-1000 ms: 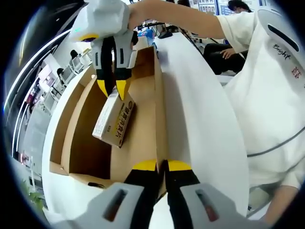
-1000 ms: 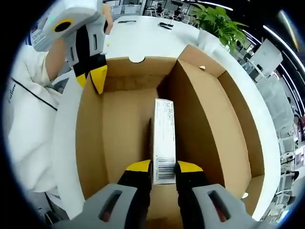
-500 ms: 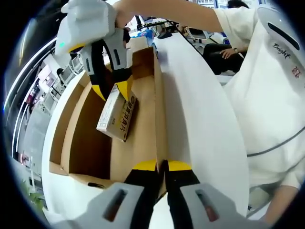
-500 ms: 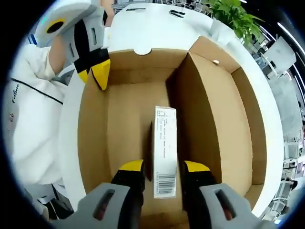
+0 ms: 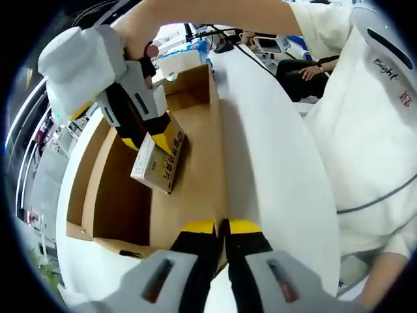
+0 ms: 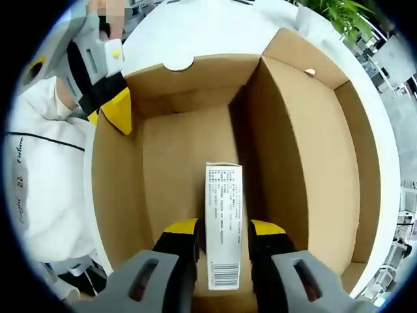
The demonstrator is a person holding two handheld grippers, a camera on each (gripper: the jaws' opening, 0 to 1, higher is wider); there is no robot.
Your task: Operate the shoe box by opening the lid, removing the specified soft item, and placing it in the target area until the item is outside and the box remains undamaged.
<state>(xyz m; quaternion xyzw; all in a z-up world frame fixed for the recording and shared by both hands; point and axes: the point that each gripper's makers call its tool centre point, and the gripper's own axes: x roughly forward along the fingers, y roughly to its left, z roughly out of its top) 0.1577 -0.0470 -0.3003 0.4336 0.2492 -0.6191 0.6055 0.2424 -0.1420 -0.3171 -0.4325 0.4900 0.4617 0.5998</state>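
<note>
The brown cardboard shoe box point(image 5: 195, 195) point(image 6: 169, 150) lies open on the white table, its lid point(image 6: 326, 163) folded out to one side. A small white and yellow carton point(image 5: 158, 163) point(image 6: 223, 208) hangs tilted above the box floor, with my right gripper point(image 6: 223, 229) point(image 5: 148, 135) shut on its end. My left gripper point(image 5: 221, 226) is shut on the rim of the box's side wall. It also shows in the right gripper view, at the box's far left corner point(image 6: 111, 111).
The white table point(image 5: 273, 169) point(image 6: 195, 32) runs along both sides of the box. A person in a white shirt point(image 5: 371, 130) stands close to the table edge. Other people sit at desks further back point(image 5: 306, 68). A green plant point(image 6: 345, 13) stands beyond the box.
My right gripper has risen with the carton, so the box floor looks further away in its view. The left gripper has stayed clamped on the box wall.
</note>
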